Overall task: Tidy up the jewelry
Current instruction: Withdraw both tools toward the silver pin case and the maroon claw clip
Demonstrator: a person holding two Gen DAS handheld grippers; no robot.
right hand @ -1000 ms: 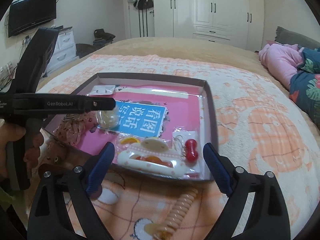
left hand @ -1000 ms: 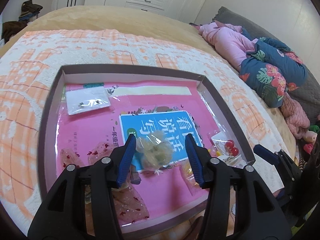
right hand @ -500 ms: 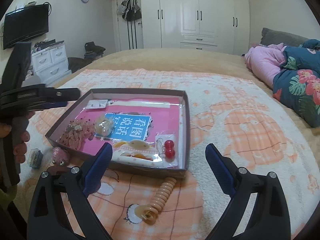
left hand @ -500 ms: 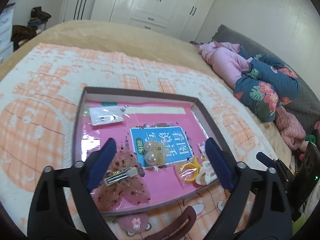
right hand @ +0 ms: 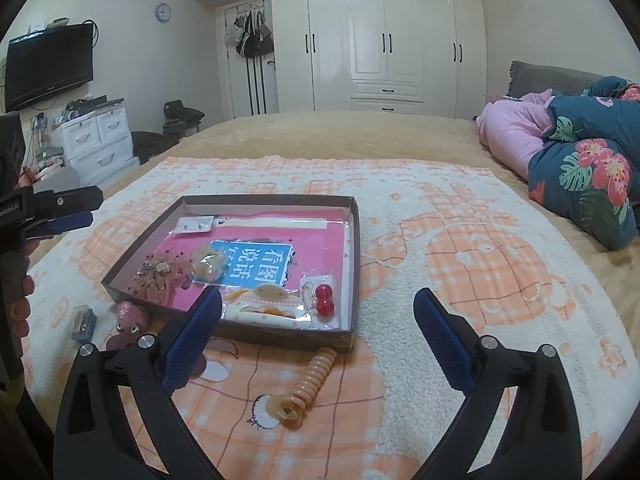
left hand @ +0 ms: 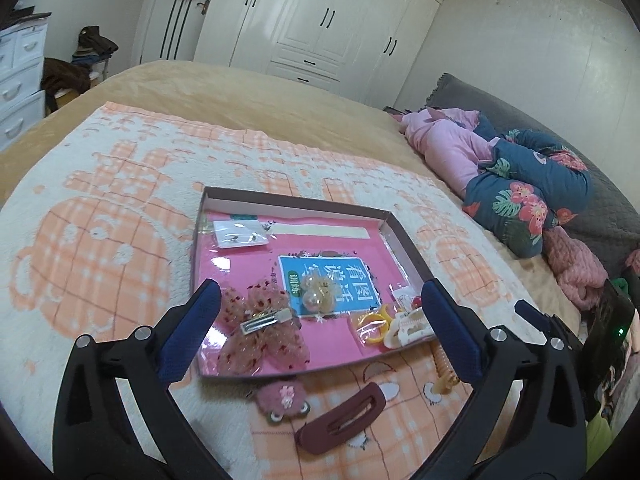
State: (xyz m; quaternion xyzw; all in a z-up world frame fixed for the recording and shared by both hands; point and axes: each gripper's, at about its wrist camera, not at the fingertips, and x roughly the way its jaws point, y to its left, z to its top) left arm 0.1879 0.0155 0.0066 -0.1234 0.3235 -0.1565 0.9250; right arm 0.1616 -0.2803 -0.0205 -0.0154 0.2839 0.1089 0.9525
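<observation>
A shallow brown box [left hand: 404, 236] [right hand: 352, 240] with a pink lining lies on the blanket. In it lie a bagged pearl piece [left hand: 318, 290] [right hand: 208, 264], a pink bow clip [left hand: 260, 332] [right hand: 160, 276], red ball earrings [right hand: 324, 300], a yellow ring bag [left hand: 370, 322] and a small white earring card [left hand: 240, 232]. Outside it, near its front edge, lie a maroon hair clip [left hand: 340, 420], a pink plush clip [left hand: 282, 398] [right hand: 130, 316] and a peach coil clip [right hand: 308, 384] [left hand: 442, 368]. My left gripper [left hand: 320, 332] is open and empty above the box's near edge. My right gripper [right hand: 318, 336] is open and empty, in front of the box.
The box sits on an orange and white blanket [right hand: 460, 264] on a bed. A small blue-grey box [right hand: 82, 322] lies left of the plush clip. Folded pink and floral bedding [left hand: 520, 184] [right hand: 580, 160] lies at the right. Wardrobes [right hand: 380, 40] stand behind.
My left gripper has opened, left the bagged pearl piece in the box and pulled back and up. My right gripper has also drawn back from the box.
</observation>
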